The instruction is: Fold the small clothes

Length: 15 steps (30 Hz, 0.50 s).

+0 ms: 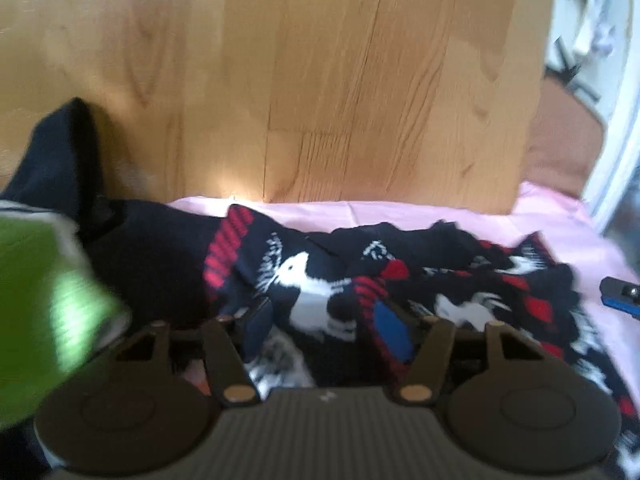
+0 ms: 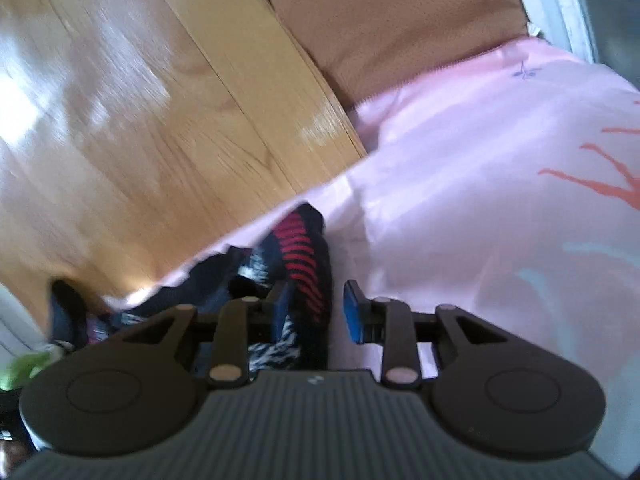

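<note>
Item: dark knitted garment with red stripes and white bird figures [image 1: 320, 280], crumpled on the pink printed sheet [image 2: 480, 200] beside the pale wooden board [image 1: 320, 80]. No tidy fold shows; I judge nearly all folding remains.

My left gripper [image 1: 324, 320]: jaws apart, knit bunched between, not clamped.

My right gripper [image 2: 316, 312]: jaws apart around the striped edge.

Left view only: plain black cloth [image 1: 152, 256], blurred green object [image 1: 48, 312], near left. Right view only: orange-brown cushion [image 2: 400, 20], far right.

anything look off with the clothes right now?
The patterned knit garment is bunched and rumpled on the pink sheet, not flat. A plain dark garment trails off the sheet onto the wood floor.
</note>
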Available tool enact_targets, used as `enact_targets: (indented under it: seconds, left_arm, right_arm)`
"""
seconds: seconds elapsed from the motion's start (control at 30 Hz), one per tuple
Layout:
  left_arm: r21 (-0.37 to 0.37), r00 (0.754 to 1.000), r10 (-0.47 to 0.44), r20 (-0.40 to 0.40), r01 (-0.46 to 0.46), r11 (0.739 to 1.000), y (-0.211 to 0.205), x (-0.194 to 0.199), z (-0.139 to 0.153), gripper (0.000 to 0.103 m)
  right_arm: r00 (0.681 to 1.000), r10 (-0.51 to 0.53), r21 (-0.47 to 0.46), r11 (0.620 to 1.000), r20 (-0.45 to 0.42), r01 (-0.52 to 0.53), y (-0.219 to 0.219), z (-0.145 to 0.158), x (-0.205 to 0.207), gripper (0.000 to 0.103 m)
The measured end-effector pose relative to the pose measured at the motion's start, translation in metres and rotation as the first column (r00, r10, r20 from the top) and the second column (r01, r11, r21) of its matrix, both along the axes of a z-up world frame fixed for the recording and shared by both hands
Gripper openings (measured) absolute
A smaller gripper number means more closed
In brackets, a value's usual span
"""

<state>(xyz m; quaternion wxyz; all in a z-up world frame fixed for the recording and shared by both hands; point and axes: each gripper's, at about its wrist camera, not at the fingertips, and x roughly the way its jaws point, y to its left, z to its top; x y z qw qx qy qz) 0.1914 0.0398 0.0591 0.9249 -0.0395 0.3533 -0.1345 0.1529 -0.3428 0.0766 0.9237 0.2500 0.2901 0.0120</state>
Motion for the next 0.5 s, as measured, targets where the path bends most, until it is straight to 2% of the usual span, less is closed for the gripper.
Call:
enact_targets:
  seconds: [0.1,0.17,0.23,0.37,0.5]
  left_arm:
    - [0.008,0.999,-0.014,0.051,0.014,1.000,0.026,-0.049,0.020,0.058]
    - [0.019,0.999,-0.006,0.048,0.006,1.000,0.048,-0.088,0.024,0.059]
    - [0.031,1.000,0.007,0.012,-0.007,0.999,0.065,-0.119,0.021,0.059]
    - [0.036,0.995,0.038,-0.097,-0.035,0.999,0.087,-0.181,0.009,0.059]
    - [0.017,0.990,0.046,-0.132,-0.044,0.999,0.088,-0.238,0.009,0.059]
  right_arm:
    - [0.997,0.077,-0.088,0.993,0.027,-0.074,0.005,0.016,-0.034,0.034]
    - [0.990,0.140,-0.069,0.988,0.015,-0.138,0.004,0.016,-0.057,0.034]
    - [0.982,0.189,-0.063,0.980,-0.001,-0.188,0.006,0.012,-0.083,0.033]
    - [0.979,0.194,-0.159,0.967,-0.056,-0.200,0.014,0.001,-0.121,0.032]
    - [0.972,0.228,-0.097,0.968,-0.061,-0.233,0.003,0.006,-0.149,0.032]
